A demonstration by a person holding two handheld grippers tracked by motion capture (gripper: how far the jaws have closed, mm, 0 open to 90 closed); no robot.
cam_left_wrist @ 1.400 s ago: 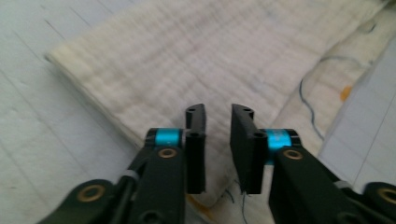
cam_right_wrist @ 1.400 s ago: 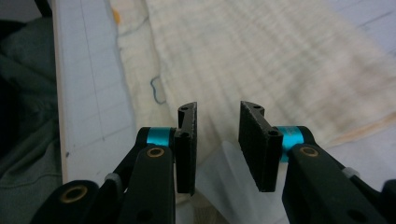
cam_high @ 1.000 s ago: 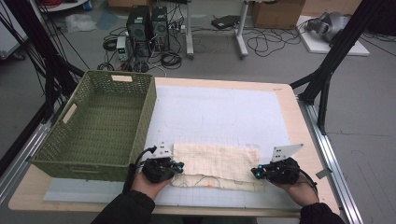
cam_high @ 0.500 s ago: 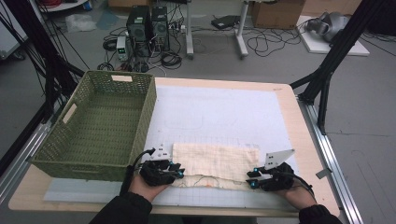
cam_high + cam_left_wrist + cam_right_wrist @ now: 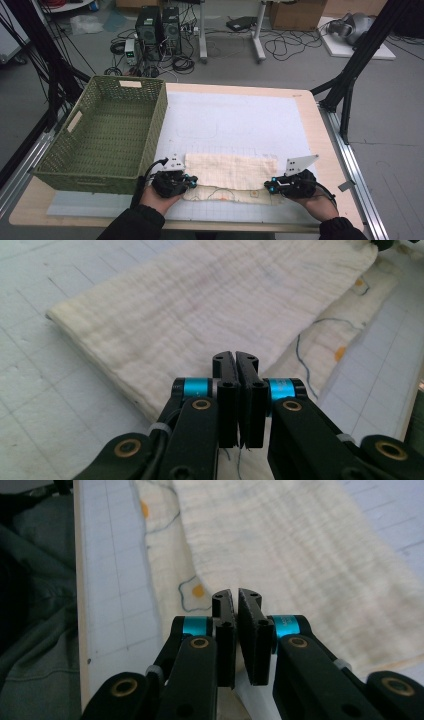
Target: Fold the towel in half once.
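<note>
From above, we have the cloth [image 5: 231, 176] folded once at the desk's [image 5: 240, 120] near edge; more folding and the basket [image 5: 105, 131] remain. Our left tongs [image 5: 235, 356] and right tongs [image 5: 238, 594] have just been closing, now shut on the cloth's near corners, having reopened briefly since earlier.

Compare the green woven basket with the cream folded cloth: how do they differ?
The green woven basket stands deep-walled and rigid at the table's left; the cream folded cloth lies flat and soft near the front edge. The basket is plain green; the cloth carries stitched outlines with orange dots. Both rest on the white gridded mat.
</note>
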